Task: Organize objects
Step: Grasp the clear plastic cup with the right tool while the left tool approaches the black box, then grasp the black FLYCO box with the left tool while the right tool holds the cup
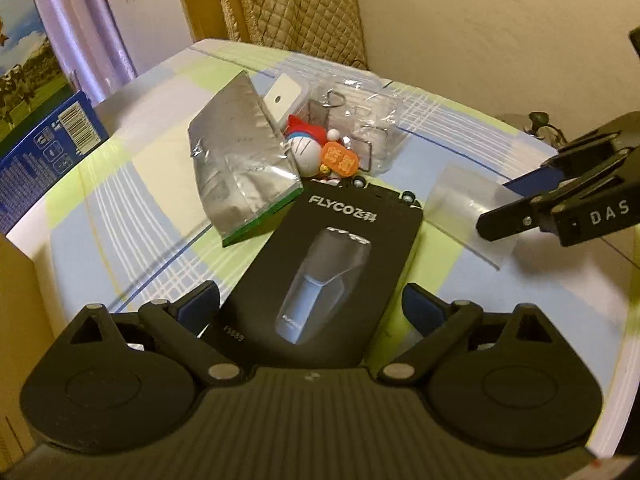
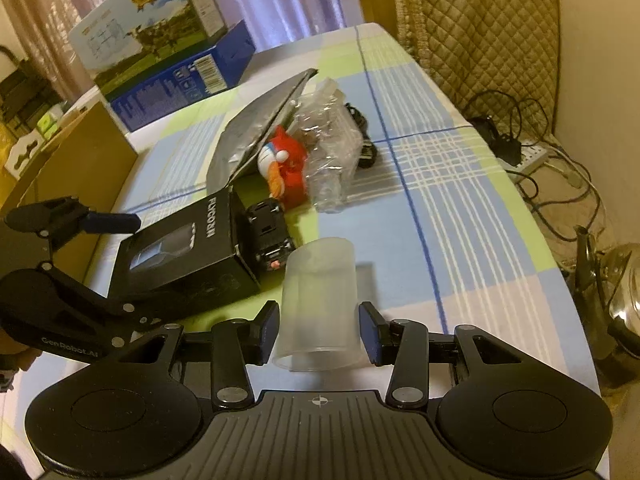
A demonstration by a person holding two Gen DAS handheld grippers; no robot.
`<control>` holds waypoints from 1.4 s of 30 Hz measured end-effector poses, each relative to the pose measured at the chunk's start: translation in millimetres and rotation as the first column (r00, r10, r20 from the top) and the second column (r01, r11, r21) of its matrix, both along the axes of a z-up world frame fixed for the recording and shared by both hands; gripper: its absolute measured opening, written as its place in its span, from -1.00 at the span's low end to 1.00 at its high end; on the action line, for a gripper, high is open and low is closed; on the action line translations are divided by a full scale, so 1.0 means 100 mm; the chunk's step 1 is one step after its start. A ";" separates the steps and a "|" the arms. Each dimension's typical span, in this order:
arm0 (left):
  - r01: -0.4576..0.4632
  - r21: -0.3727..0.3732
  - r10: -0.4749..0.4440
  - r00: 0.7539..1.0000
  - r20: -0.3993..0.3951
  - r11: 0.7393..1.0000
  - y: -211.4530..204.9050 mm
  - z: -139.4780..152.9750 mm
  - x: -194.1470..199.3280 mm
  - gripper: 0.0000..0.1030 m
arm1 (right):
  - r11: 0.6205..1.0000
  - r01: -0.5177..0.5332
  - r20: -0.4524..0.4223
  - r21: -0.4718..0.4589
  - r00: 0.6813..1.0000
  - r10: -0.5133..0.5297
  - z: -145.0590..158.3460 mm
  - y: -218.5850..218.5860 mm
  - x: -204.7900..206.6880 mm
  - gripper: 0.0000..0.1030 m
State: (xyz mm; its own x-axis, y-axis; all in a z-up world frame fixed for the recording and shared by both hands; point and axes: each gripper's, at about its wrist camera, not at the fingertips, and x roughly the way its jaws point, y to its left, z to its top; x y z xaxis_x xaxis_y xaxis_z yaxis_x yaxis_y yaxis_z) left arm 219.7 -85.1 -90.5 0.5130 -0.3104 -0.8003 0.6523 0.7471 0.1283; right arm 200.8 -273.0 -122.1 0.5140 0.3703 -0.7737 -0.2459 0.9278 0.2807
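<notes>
A checked cloth (image 2: 460, 216) in blue, green and white covers the table, with a quilted chair cover (image 2: 480, 32) at its far end and a blue carton (image 2: 168, 64) at the far left. We hold the left gripper (image 1: 310, 308) with its fingers spread wide on either side of the near end of a black shaver box (image 1: 340, 272), not pressing it. The right gripper (image 2: 319, 332) has its fingers apart around a frosted cup (image 2: 318, 300) lying on its side, just right of the box; we cannot tell whether the pads touch it. Beyond the box lie a silver pouch (image 1: 240, 160), a red and white toy (image 1: 308, 148), a clear wrapper (image 1: 368, 120) and a black toy car (image 2: 270, 236) touching the box's far end.
</notes>
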 end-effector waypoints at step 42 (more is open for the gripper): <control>-0.181 0.001 0.179 0.971 -0.159 0.983 -0.05 0.06 -0.20 0.46 | 0.975 -0.069 0.077 -0.209 0.993 0.087 -0.12 0.26 -0.04 -0.03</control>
